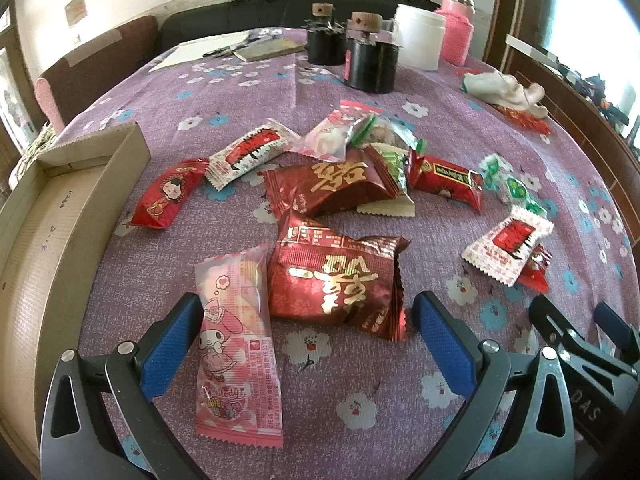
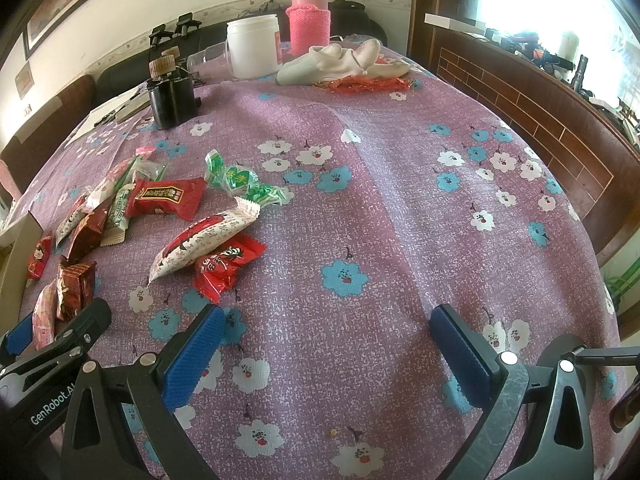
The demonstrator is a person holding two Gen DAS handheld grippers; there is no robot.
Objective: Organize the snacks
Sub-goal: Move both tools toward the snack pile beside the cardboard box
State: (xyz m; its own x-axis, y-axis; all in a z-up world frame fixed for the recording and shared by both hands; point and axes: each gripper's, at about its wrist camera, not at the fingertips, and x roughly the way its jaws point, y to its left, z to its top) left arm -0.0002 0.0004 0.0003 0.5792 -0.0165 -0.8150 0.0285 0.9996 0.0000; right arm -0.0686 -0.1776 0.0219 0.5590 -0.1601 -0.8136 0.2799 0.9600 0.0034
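A: Left tongs [image 1: 306, 332] are seen spread wide, nothing gripped; the pink crinkly foil cartoon-print snack pack [image 1: 236, 344] lies just inside the left blue pad [image 1: 172, 344], the dark red foil pillow pack with gold lettering [image 1: 340, 280] is framed between the pads; both rest on the purple flower-print cloth of the desk [image 1: 360, 392].

B: Right tongs [image 2: 322, 346] likewise spread, empty, over bare cloth; remaining wrappers are scattered well ahead; the open shallow cardboard box [image 1: 44, 216] sits at the left.

A: Packs are judged light, soft, slippery, crushable; a gentle grip across the puffed middle is advised, not the crimped ends.
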